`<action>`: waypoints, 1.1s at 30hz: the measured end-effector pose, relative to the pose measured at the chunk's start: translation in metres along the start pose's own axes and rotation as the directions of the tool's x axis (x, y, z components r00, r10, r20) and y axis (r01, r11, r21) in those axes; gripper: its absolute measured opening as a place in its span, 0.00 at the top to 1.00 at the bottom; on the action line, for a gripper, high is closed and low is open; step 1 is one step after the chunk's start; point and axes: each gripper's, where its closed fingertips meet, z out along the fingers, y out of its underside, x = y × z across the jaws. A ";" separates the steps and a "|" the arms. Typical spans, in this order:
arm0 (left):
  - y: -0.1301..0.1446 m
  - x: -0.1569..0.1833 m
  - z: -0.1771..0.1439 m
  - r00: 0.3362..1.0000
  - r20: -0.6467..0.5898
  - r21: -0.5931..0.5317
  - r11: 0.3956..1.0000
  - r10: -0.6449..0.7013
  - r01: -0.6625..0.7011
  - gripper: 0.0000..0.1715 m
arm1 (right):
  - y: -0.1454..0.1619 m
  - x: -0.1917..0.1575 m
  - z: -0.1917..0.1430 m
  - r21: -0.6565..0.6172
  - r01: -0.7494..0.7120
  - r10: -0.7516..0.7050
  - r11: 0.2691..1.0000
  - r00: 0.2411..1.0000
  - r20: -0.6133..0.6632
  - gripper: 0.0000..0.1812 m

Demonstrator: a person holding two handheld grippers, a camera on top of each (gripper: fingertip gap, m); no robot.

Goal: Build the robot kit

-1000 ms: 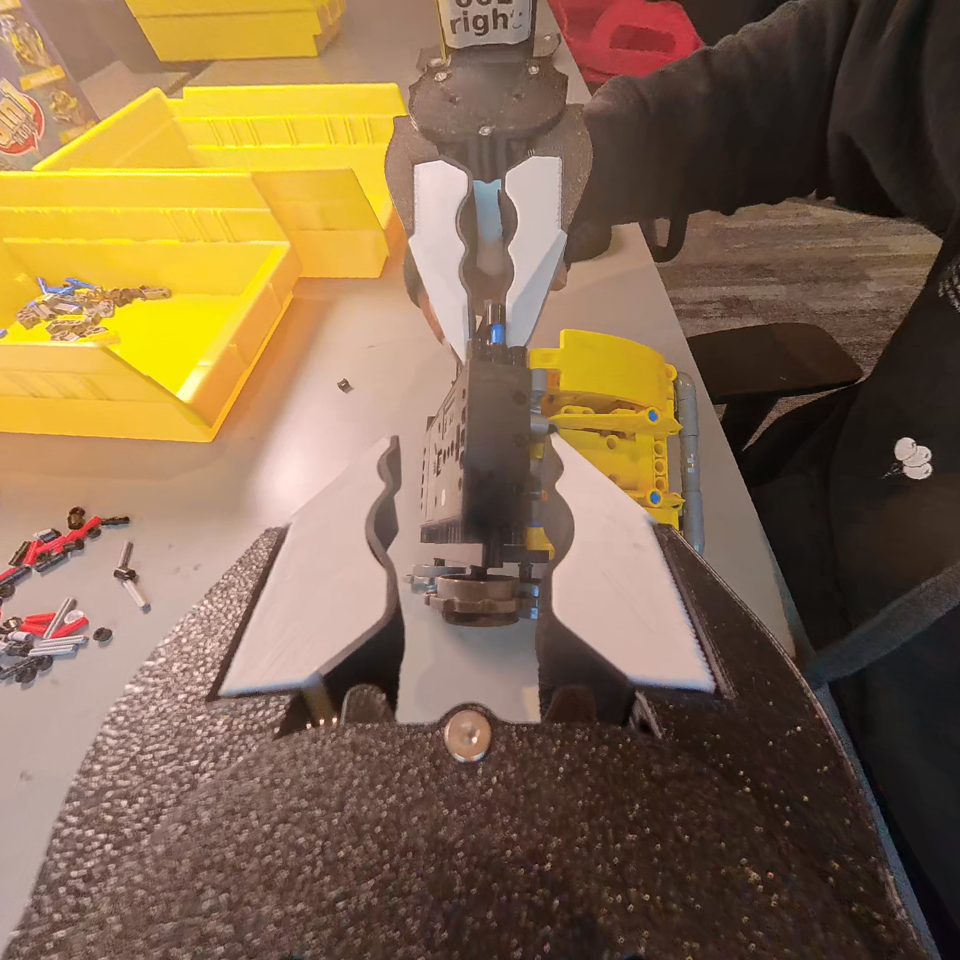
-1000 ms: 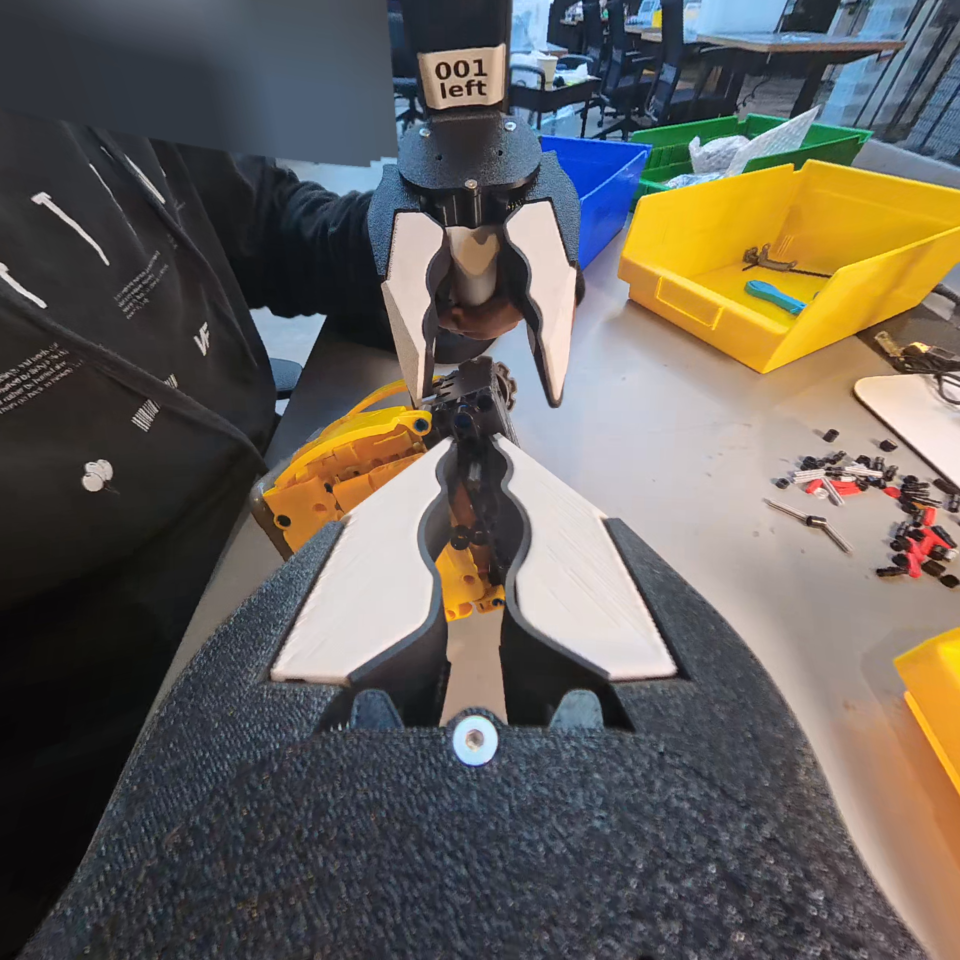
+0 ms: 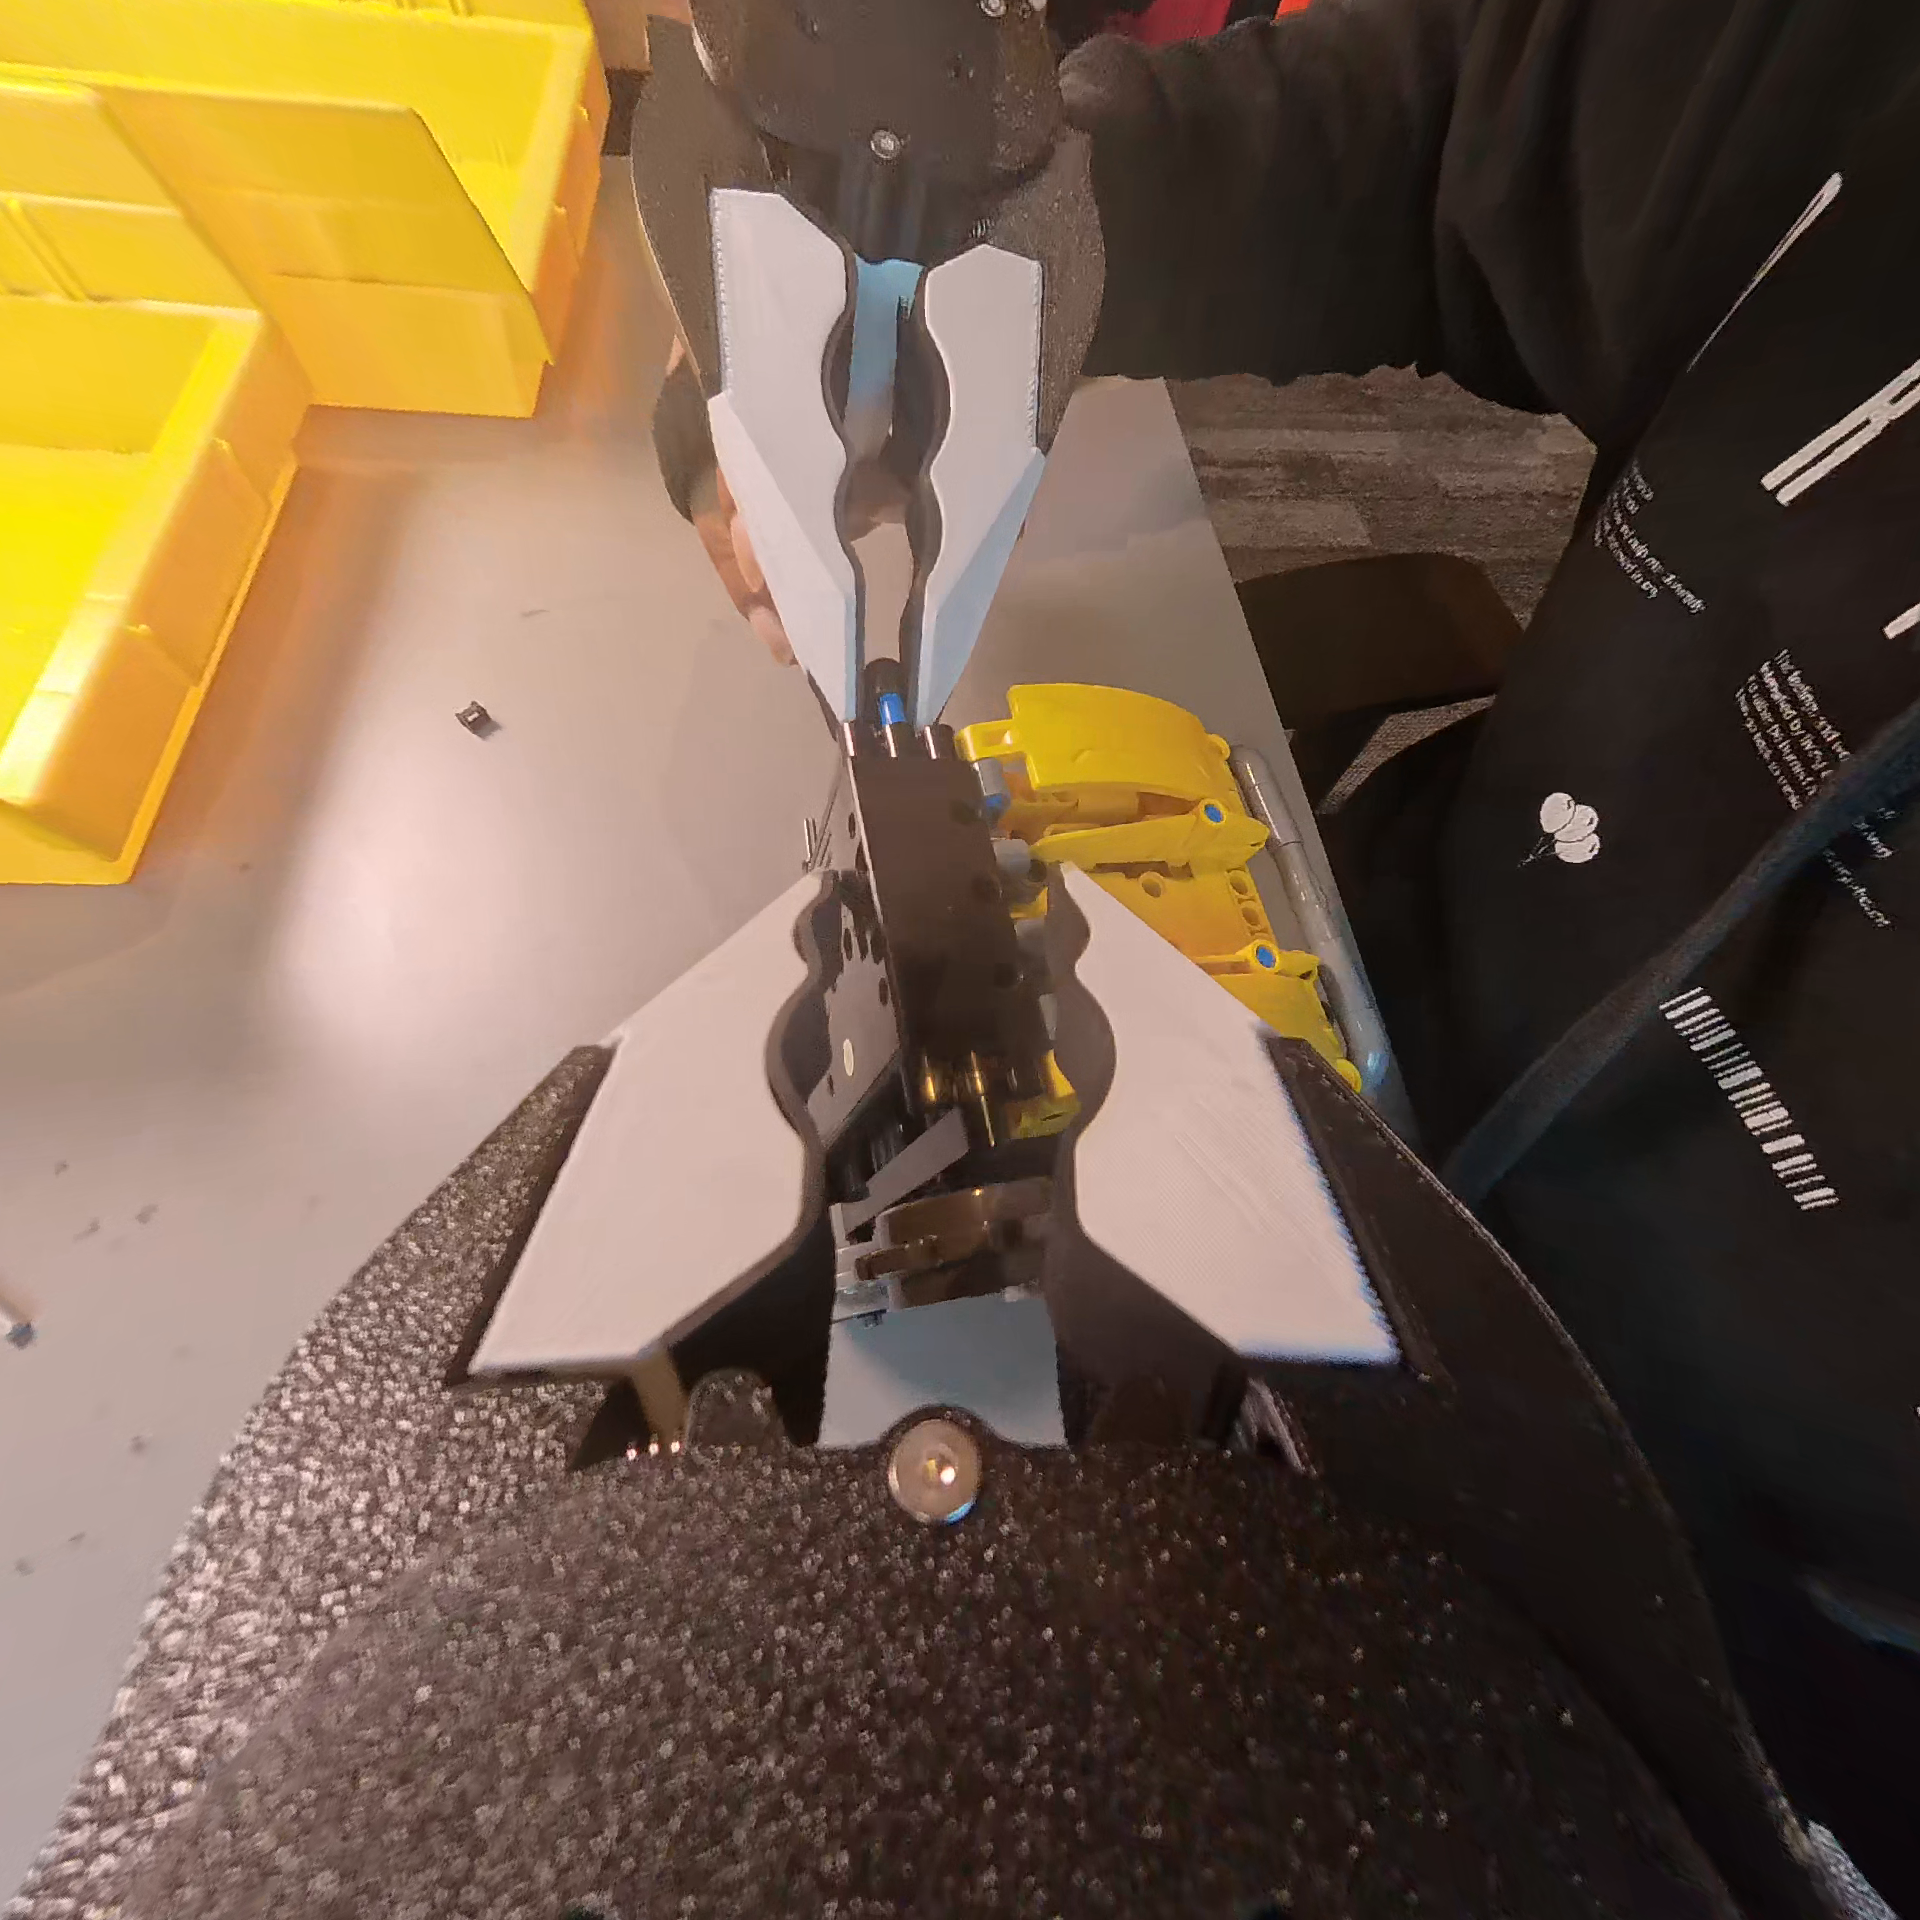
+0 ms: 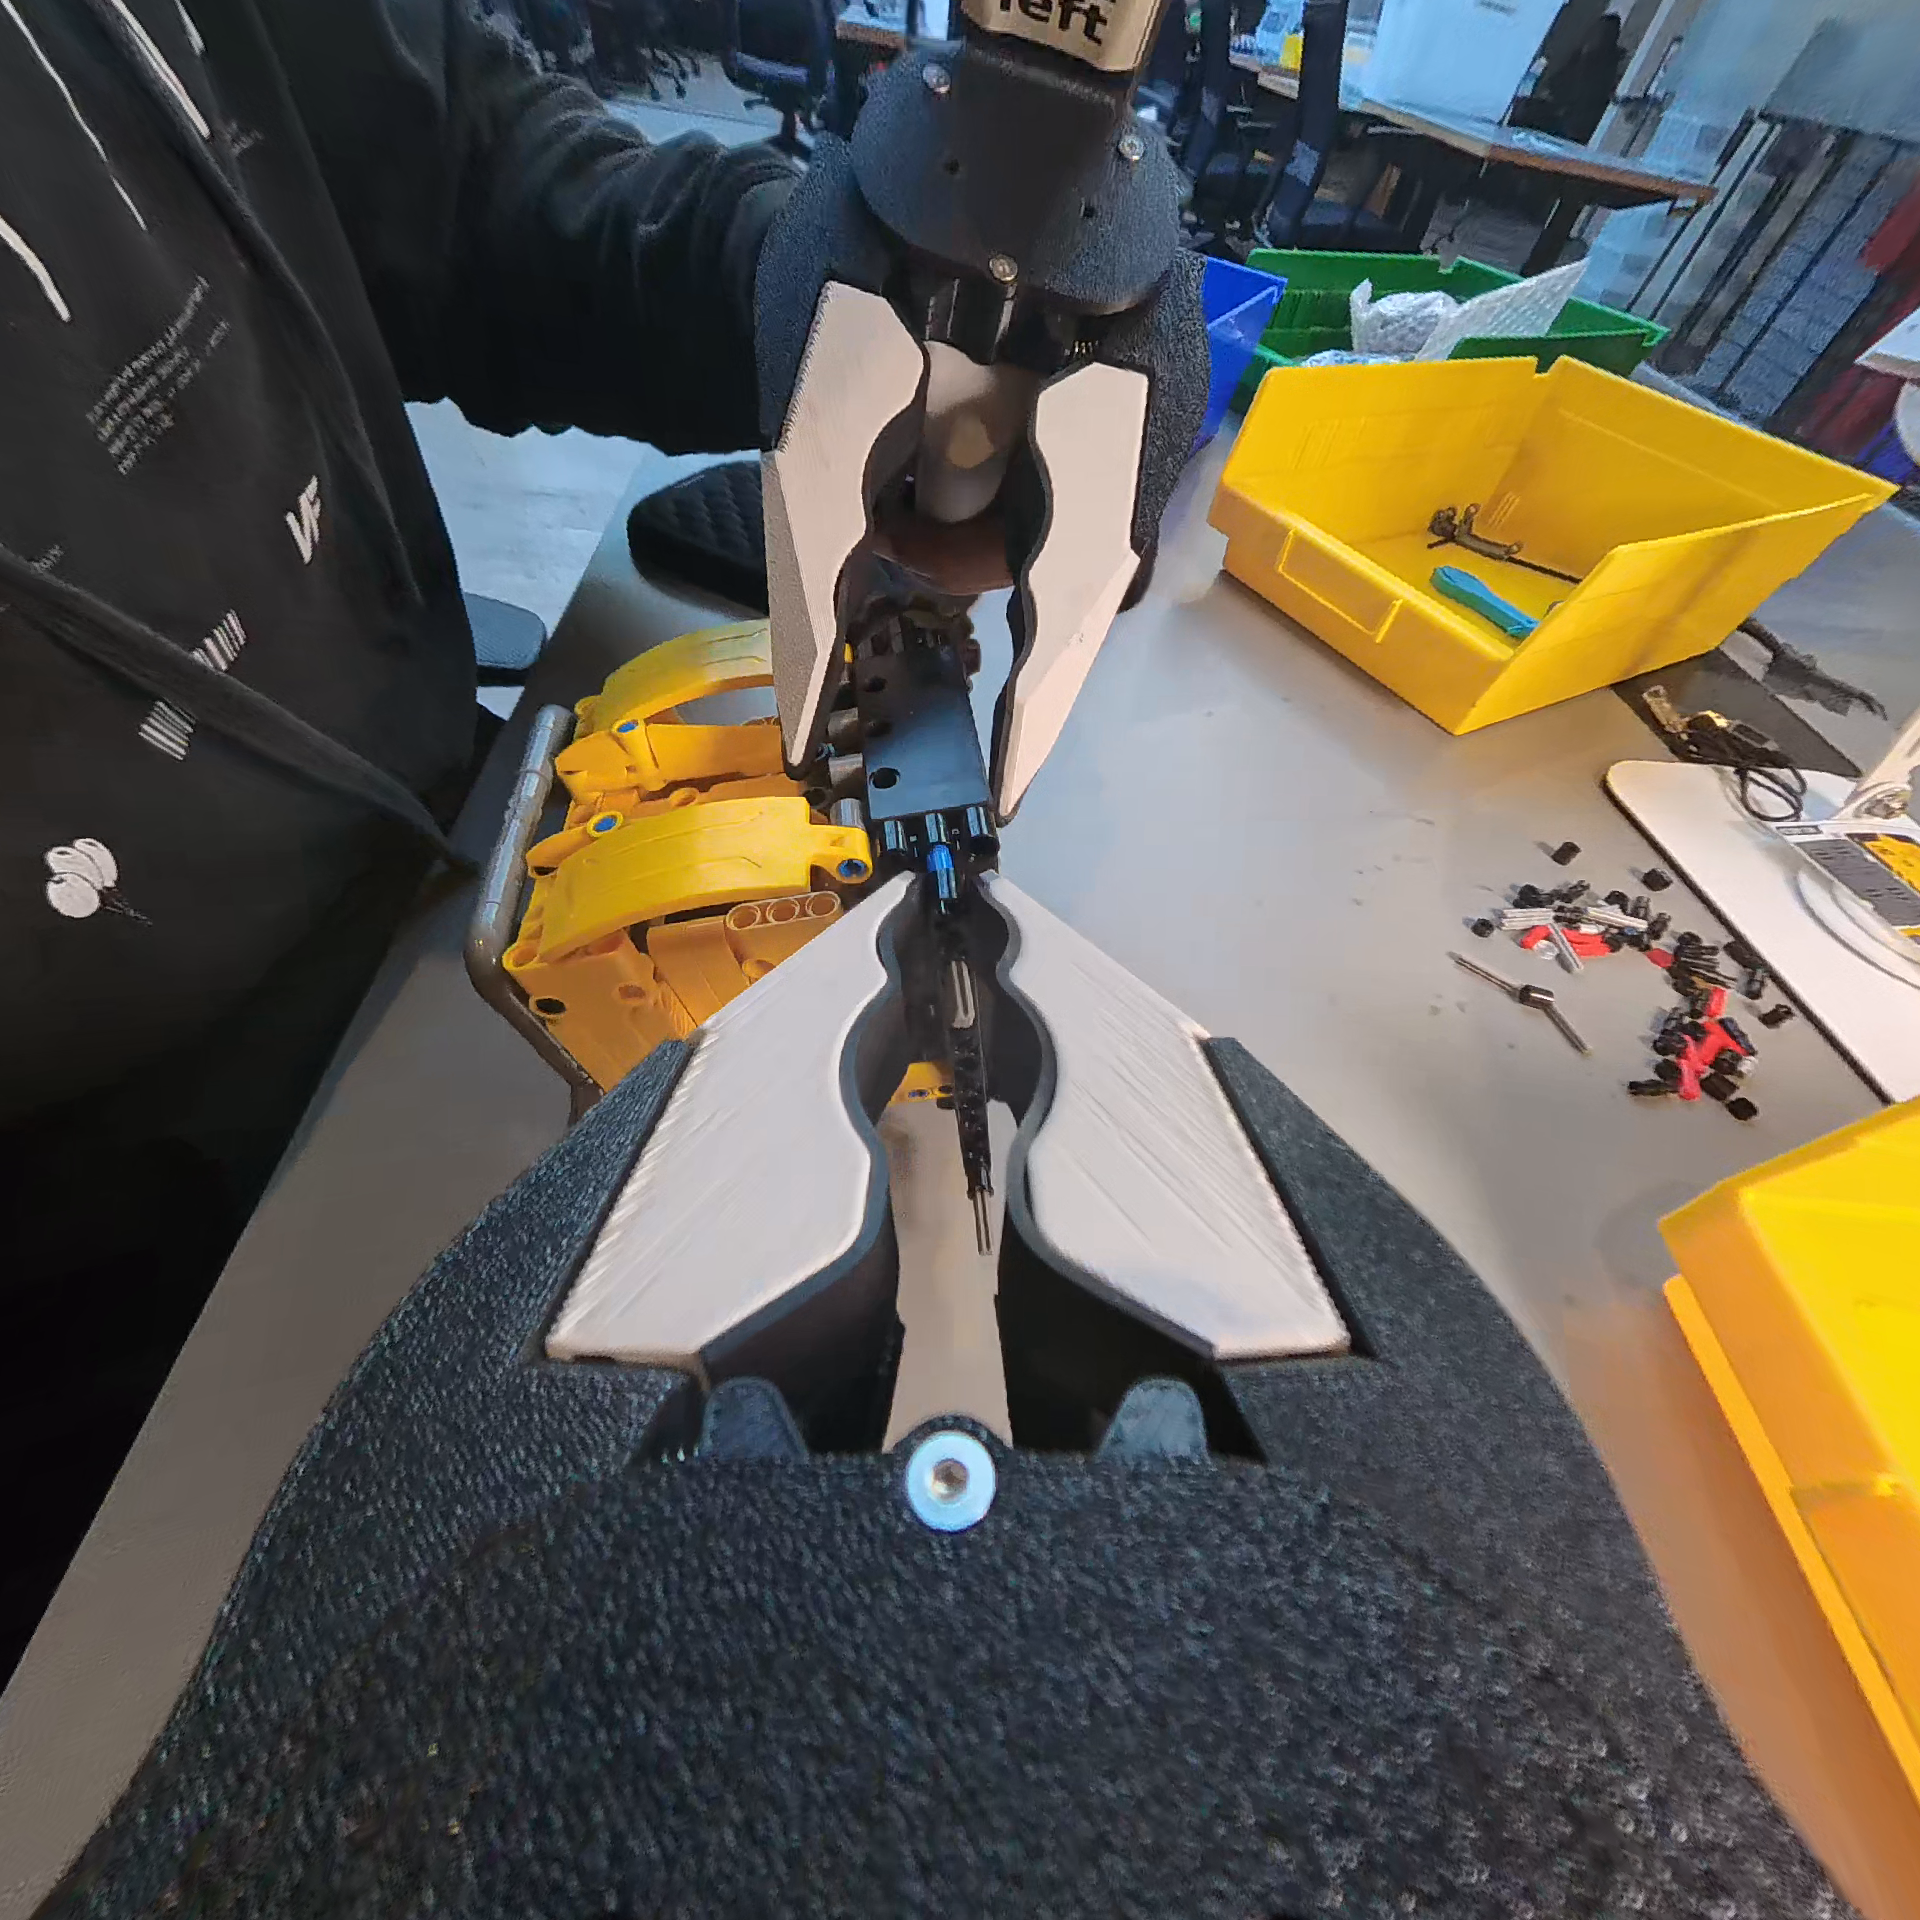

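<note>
- Your left claw [image 3: 940,883] is clamped on the black block [image 3: 935,894] of a black-and-yellow brick model [image 4: 675,873], which sits on the grey tabletop [image 3: 416,935].
- Your right claw [image 4: 945,883] is pinched together on a blue-tipped black pin [image 4: 940,868] at the block's far end.
- The model's yellow curved panels [image 3: 1122,821] lie close to the tabletop's edge, by the person's dark sleeve [image 4: 571,260].
- Away from that edge, yellow bins [image 3: 156,468] and loose black and red small parts [image 4: 1642,977] stand well apart from the model, with bare tabletop between.
</note>
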 end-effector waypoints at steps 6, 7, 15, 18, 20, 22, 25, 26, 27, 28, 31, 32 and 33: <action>0.001 -0.003 -0.001 0.998 -0.034 0.013 0.998 -0.055 0.056 0.80 | 0.002 0.001 0.003 0.073 -0.061 0.061 0.995 0.998 0.008 0.95; 0.002 -0.003 -0.001 0.997 -0.042 0.019 0.998 -0.066 0.067 0.81 | 0.002 0.000 0.003 0.081 -0.063 0.062 0.995 0.998 0.013 0.95; 0.001 -0.005 0.002 0.995 -0.041 0.024 0.996 -0.090 0.092 0.80 | 0.017 -0.002 -0.005 0.086 -0.085 0.085 0.993 0.996 0.010 0.91; 0.001 -0.005 0.002 0.995 -0.040 -0.003 0.996 -0.094 0.094 0.80 | 0.016 -0.001 -0.005 0.105 -0.073 0.073 0.992 0.997 0.009 0.92; 0.001 -0.006 0.001 0.993 -0.043 -0.029 0.993 -0.111 0.110 0.74 | 0.015 -0.001 -0.005 0.114 -0.061 0.059 0.992 0.998 0.013 0.94; 0.001 -0.004 -0.001 0.989 -0.054 -0.058 0.990 -0.134 0.131 0.69 | 0.015 0.000 -0.004 0.120 -0.052 0.051 0.991 0.999 0.011 0.95; 0.012 -0.006 -0.003 0.995 0.001 -0.168 0.981 -0.099 0.098 0.68 | 0.015 0.000 -0.005 0.135 -0.043 0.042 0.990 0.999 0.009 0.96; 0.012 -0.005 -0.003 0.996 0.002 -0.189 0.978 -0.093 0.092 0.71 | 0.014 -0.001 -0.005 0.146 -0.043 0.042 0.988 0.999 0.016 0.96; 0.012 -0.003 -0.002 0.996 -0.005 -0.208 0.974 -0.094 0.091 0.76 | 0.015 0.000 -0.004 0.145 -0.038 0.037 0.989 0.999 0.009 0.96; 0.012 -0.002 -0.002 0.996 0.000 -0.224 0.970 -0.092 0.090 0.77 | 0.016 0.001 -0.004 0.143 -0.031 0.030 0.989 1.000 0.003 0.96; 0.012 -0.003 -0.001 0.997 0.005 -0.242 0.967 -0.083 0.081 0.78 | 0.016 0.001 -0.004 0.149 -0.023 0.025 0.989 1.000 -0.007 0.96; 0.012 -0.004 -0.001 0.996 0.004 -0.239 0.967 -0.089 0.087 0.78 | 0.017 0.001 -0.004 0.149 -0.017 0.019 0.989 1.000 -0.013 0.96; 0.012 -0.004 0.000 0.995 0.001 -0.231 0.968 -0.097 0.094 0.78 | 0.017 0.000 -0.004 0.150 -0.010 0.012 0.989 1.000 -0.010 0.96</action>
